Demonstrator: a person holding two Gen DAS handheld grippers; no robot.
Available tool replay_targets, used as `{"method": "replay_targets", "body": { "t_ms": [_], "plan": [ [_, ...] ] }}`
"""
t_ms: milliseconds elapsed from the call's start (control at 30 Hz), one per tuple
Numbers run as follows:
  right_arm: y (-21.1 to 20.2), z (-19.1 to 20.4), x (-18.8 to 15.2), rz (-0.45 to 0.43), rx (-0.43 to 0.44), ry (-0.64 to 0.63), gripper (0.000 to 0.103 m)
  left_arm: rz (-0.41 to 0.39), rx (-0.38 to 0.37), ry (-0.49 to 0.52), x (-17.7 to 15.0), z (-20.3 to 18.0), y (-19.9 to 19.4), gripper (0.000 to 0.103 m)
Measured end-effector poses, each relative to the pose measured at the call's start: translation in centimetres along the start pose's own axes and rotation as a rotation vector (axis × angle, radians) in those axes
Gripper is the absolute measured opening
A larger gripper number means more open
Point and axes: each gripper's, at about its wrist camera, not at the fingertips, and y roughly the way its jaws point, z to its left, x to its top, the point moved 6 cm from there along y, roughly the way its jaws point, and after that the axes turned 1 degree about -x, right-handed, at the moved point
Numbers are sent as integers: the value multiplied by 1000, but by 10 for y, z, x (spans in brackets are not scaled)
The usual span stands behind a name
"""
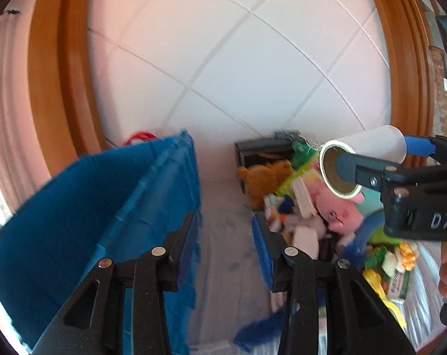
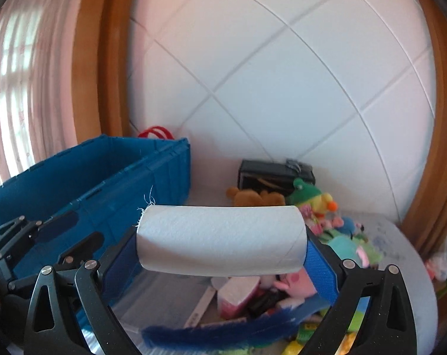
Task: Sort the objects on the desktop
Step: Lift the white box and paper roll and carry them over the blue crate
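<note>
My right gripper (image 2: pixel 220 254) is shut on a white paper roll (image 2: pixel 222 241) and holds it crosswise in the air, end to end between the blue pads. The roll (image 1: pixel 362 153) and right gripper (image 1: pixel 380 162) also show at the right of the left wrist view, above a toy pile. My left gripper (image 1: pixel 226 236) is open and empty, beside the blue crate (image 1: pixel 90 207). The crate (image 2: pixel 99 189) stands at left on the table. A pile of plush toys (image 2: pixel 297 278) and small items lies at right.
A black box (image 2: pixel 270 174) lies at the back against the white tiled wall, with a brown teddy (image 2: pixel 253 196) and green frog plush (image 2: pixel 306 190) in front. A blue feather (image 2: pixel 223 331) lies near. Red handles (image 2: pixel 155 133) show behind the crate. Wooden frame on both sides.
</note>
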Motion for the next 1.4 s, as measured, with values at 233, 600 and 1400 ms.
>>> {"method": "replay_targets", "body": {
  "t_ms": [233,600,1400],
  "plan": [
    [34,-72,-99,221,-83,119,100,286,-195,-7,-95,-72,62,50],
    [66,-118,-238,490,-100,178,100,554,-220,-16,-208,-143,109,50],
    [35,-107,-176,307,-84,60,100,232,-68,17,-118,-139,42,36]
  ]
}}
